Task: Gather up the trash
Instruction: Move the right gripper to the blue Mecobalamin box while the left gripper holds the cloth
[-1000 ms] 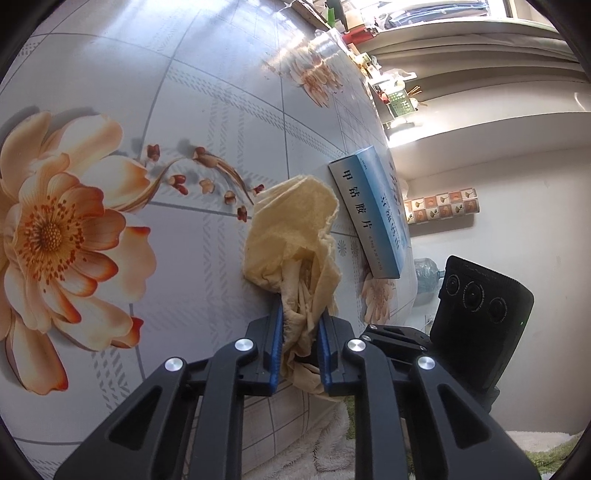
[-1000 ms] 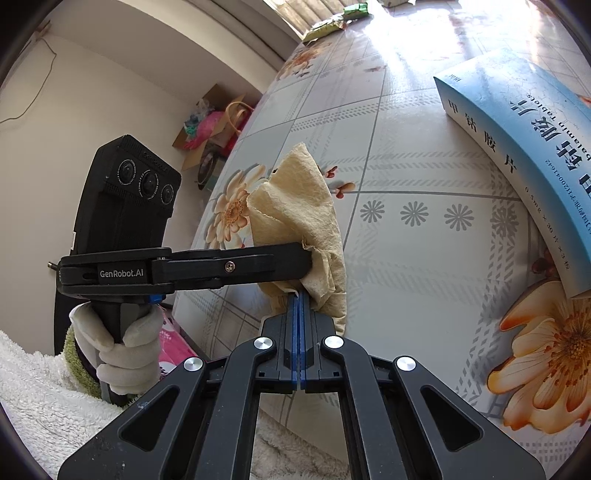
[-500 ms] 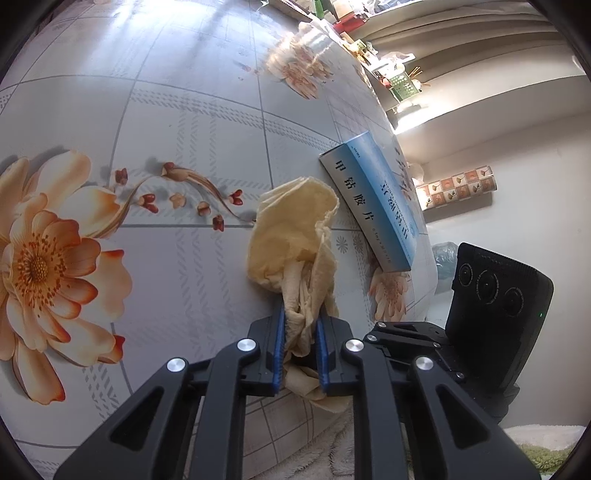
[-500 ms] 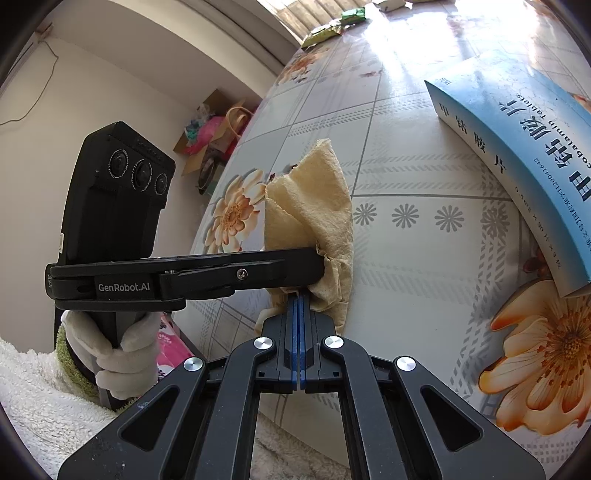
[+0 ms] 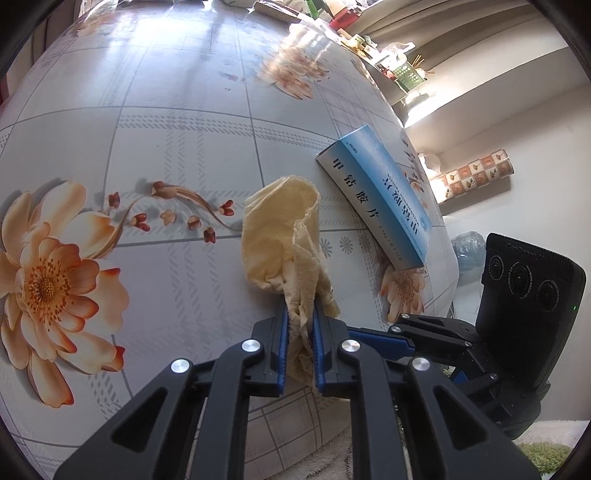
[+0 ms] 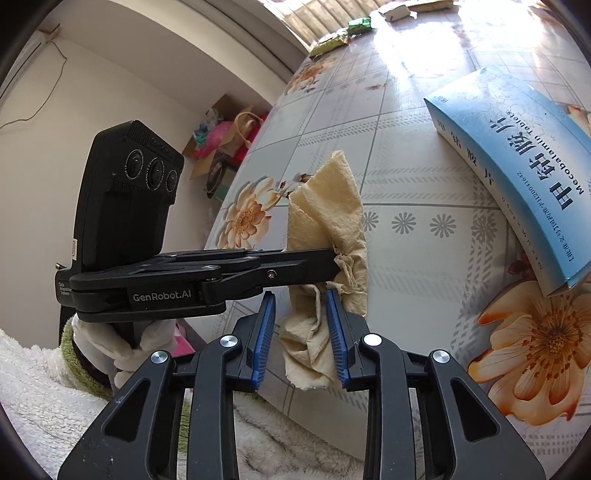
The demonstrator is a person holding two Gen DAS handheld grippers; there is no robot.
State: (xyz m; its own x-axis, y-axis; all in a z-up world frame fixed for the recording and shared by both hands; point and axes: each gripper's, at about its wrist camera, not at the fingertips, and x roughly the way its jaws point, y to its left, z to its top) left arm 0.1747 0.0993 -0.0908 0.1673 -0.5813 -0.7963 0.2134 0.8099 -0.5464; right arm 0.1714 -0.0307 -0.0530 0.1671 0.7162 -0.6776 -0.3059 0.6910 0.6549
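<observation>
A crumpled yellow tissue (image 5: 280, 236) (image 6: 328, 206) stands up off the near edge of the flowered table (image 5: 166, 110) (image 6: 424, 277). My left gripper (image 5: 299, 314) (image 6: 334, 258) is closing on its lower part, and both blue pads press on it. My right gripper (image 6: 300, 299) (image 5: 369, 334) comes in from the side just below. Its jaws are opening and stand apart, with the tissue's hanging end loose between them. A blue medicine box (image 5: 376, 199) (image 6: 517, 177) lies flat just beyond the tissue.
A gloved hand (image 6: 129, 347) with a fluffy white sleeve holds the left gripper. Green packets (image 6: 360, 24) lie at the table's far end. A cardboard box with bags (image 6: 225, 136) stands on the floor, a cluttered shelf (image 5: 406, 74) runs along the wall.
The right gripper's jaws, shut at first, have come apart around the tissue's lower end. The left gripper has squeezed the tissue narrower and shifted with it a little over the table.
</observation>
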